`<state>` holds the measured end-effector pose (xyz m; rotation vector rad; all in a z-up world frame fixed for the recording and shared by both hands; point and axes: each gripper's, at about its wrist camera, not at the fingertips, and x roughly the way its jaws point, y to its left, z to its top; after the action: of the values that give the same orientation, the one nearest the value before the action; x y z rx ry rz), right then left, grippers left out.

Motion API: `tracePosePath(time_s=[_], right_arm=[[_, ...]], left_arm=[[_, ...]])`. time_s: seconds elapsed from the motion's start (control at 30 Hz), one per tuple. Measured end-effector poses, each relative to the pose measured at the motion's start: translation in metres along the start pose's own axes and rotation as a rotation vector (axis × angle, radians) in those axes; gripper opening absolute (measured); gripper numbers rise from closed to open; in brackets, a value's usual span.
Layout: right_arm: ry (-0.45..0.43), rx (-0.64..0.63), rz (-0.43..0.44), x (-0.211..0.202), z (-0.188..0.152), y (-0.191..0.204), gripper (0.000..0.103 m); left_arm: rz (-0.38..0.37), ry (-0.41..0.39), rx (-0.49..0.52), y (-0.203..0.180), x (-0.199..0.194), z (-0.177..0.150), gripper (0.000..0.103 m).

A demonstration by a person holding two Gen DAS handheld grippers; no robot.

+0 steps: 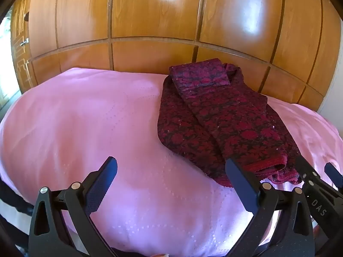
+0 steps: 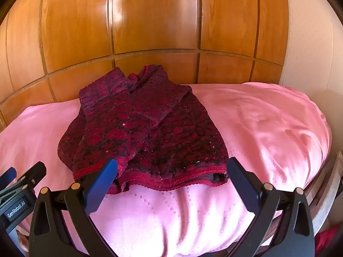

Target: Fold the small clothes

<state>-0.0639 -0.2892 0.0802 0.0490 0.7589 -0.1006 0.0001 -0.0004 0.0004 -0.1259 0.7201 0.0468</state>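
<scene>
Sweater [image 2: 141,128]: a knitted piece, dark with a red floral pattern and a plain red ribbed hem; it lay partly folded on the bed, sleeves laid across the body, hem toward the cameras.
Texture: the knit looked coarse and nubby, flecked with pale lint.
Bedspread [image 1: 85,128]: pink, smooth and faintly glossy, with dotted woven lines; soft creases showed at its right side.
Wardrobe [image 2: 154,21]: polished orange-brown wood panels split by narrow grooves, with bright glare spots.
Left gripper [image 1: 171,169]: black frame, blue ribbed pads, jaws spread wide with nothing between them, above bare bedspread just left of the sweater.
Right gripper [image 2: 171,169]: same build, jaws spread wide, straddling the hem without pressing on it.
Hidden: the sweater's collar end was bunched and hard to read; the near bed edge was cut off behind the gripper frames.
Unclear: whether either right pad touched the hem could not be told.
</scene>
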Motion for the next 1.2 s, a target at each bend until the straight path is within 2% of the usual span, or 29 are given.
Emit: tracePosePath(time_s=[0.03,0.17,0.27,1.2], right_arm=[[-0.017,-0.028,-0.021,-0.001,0.001,0.002,0.101],[-0.006,-0.01,-0.016,0.005,-0.004,0.003,0.101],[-0.007,0.009,-0.011,0.006,-0.005,-0.003,0.101],[0.01,0.03,-0.007,0.008,-0.003,-0.007,0.101]], left_arm=[[0.0,-0.001,0.002,0.0,0.0,0.0,0.1],[-0.001,0.004,0.009,0.002,0.002,0.0,0.1],[0.019,0.035,0.015,-0.007,0.008,0.003,0.1],[0.002,0.026,0.037,-0.011,0.004,-0.004,0.1]])
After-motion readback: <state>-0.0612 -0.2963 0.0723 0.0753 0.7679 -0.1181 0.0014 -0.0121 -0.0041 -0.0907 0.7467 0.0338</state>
